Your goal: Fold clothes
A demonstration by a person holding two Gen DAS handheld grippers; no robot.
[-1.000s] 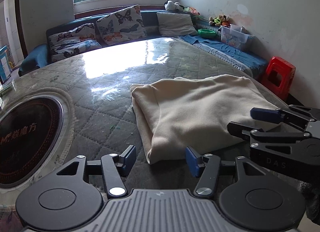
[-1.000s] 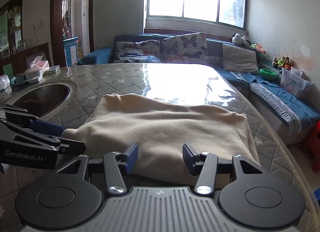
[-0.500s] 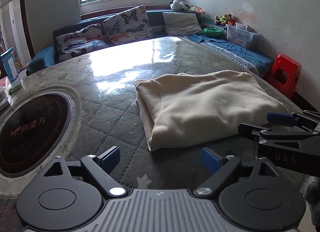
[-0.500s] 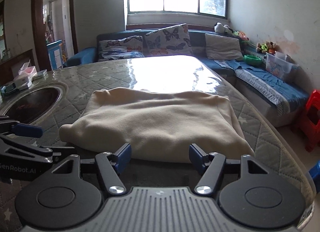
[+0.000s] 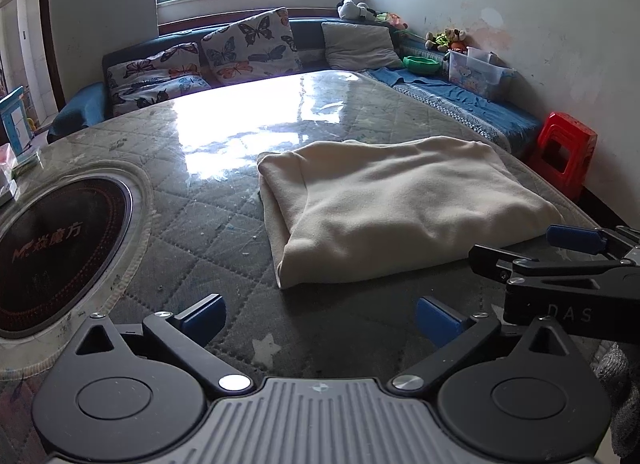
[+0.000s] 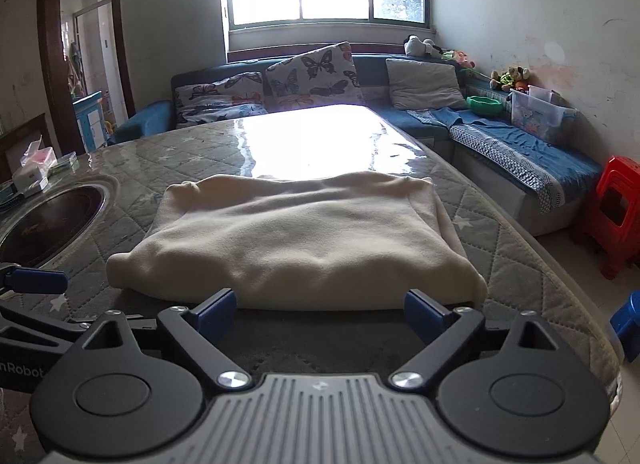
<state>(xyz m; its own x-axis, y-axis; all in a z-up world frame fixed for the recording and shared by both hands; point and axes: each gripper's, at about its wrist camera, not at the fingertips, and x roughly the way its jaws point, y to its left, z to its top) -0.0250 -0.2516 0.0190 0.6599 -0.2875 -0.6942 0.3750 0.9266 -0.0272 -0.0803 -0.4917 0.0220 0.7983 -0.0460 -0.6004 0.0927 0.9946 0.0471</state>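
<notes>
A cream garment (image 5: 400,204) lies folded into a thick rectangle on the quilted table top (image 5: 208,232); it also shows in the right wrist view (image 6: 296,240). My left gripper (image 5: 320,318) is open and empty, a little short of the garment's near left corner. My right gripper (image 6: 320,310) is open and empty, just short of the garment's near edge. The right gripper also shows at the right of the left wrist view (image 5: 560,260), and the left gripper's finger at the left of the right wrist view (image 6: 36,280).
A round dark hob (image 5: 56,248) is set into the table at the left. A sofa with butterfly cushions (image 6: 312,76) stands behind the table. A red stool (image 6: 616,208) and a blue stool (image 6: 628,324) stand on the floor to the right.
Both grippers have opened wide and drawn back from the garment's near edge. The folded garment lies still.
</notes>
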